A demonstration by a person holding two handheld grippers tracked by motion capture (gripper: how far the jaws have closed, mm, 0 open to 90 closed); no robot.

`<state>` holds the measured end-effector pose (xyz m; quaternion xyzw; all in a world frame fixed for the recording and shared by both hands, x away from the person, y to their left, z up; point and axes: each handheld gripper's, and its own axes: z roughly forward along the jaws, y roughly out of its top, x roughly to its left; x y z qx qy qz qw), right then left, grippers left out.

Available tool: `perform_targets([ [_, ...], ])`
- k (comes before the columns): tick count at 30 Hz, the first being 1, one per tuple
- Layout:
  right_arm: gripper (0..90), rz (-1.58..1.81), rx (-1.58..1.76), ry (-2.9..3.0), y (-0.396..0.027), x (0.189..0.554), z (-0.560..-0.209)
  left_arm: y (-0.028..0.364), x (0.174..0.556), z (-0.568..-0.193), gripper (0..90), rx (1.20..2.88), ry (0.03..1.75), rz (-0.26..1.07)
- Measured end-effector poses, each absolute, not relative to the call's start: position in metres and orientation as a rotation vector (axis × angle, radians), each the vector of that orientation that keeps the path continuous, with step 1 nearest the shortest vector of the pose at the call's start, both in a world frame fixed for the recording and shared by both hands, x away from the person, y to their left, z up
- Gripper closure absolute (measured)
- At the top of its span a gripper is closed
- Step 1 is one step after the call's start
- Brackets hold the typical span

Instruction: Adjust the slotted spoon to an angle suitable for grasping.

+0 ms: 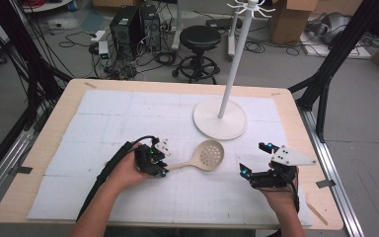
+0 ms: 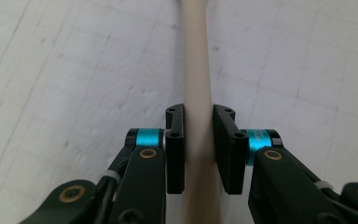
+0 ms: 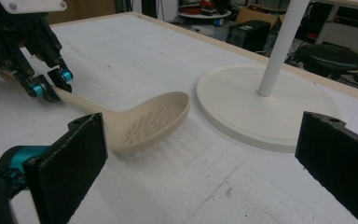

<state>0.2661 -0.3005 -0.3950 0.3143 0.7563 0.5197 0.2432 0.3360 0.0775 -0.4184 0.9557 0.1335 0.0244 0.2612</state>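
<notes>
A beige slotted spoon [image 1: 203,157] lies across the white mat, bowl to the right, handle to the left. My left gripper [image 1: 162,167] is shut on its handle [image 2: 196,93]; both black pads press the handle's sides. In the right gripper view the spoon's perforated bowl [image 3: 154,121] hovers just above the mat, with the left gripper [image 3: 51,84] clamped on the handle behind it. My right gripper [image 1: 254,158] stands open near the table's right front, jaws wide apart with nothing between them, to the right of the spoon's bowl.
A white rack stand [image 1: 220,118] with a round base and tall pole [image 1: 234,64] sits on the table behind the spoon. The white gridded mat [image 1: 103,113] covers the wooden table [image 1: 44,133]. A stool [image 1: 200,39] and boxes stand on the floor beyond.
</notes>
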Motion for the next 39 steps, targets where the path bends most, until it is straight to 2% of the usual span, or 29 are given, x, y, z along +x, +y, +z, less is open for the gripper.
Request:
perform_targets([
  [4, 0.8, 1.421, 0.859, 2.067, -0.301, 0.266, -0.395, 0.056, 0.336, -0.42, 75.5, 2.6, 0.302, 0.062],
  [9, 0.8, 1.423, 0.856, 2.064, -0.301, 0.266, -0.395, 0.053, 0.337, -0.421, 74.9, 2.596, 0.305, 0.049],
  [12, 0.8, 1.424, 0.857, 2.065, -0.302, 0.266, -0.395, 0.057, 0.336, -0.419, 62.8, 2.569, 0.322, 0.036],
  [13, 0.8, 1.423, 0.857, 2.065, -0.302, 0.266, -0.395, 0.057, 0.336, -0.419, 62.8, 2.569, 0.322, 0.036],
  [24, 0.9, 1.416, 0.87, 2.067, -0.304, 0.264, -0.397, 0.116, 0.319, -0.411, 49.3, 2.46, 0.415, 0.073],
  [29, 0.8, 1.413, 0.863, 2.073, -0.302, 0.264, -0.397, 0.137, 0.312, -0.42, 49.6, 2.459, 0.448, 0.056],
  [33, 0.8, 1.411, 0.865, 2.081, -0.299, 0.265, -0.398, 0.137, 0.313, -0.429, 50.5, 2.493, 0.451, 0.052],
  [34, 0.8, 1.406, 0.867, 2.087, -0.298, 0.265, -0.398, 0.137, 0.313, -0.429, 53.4, 2.493, 0.451, 0.052],
  [36, 0.8, 1.403, 0.858, 2.094, -0.296, 0.265, -0.399, 0.132, 0.315, -0.426, 66.3, 2.501, 0.397, 0.048],
  [39, 0.8, 1.404, 0.851, 2.094, -0.294, 0.265, -0.398, 0.124, 0.316, -0.426, 67.5, 2.51, 0.349, 0.061],
])
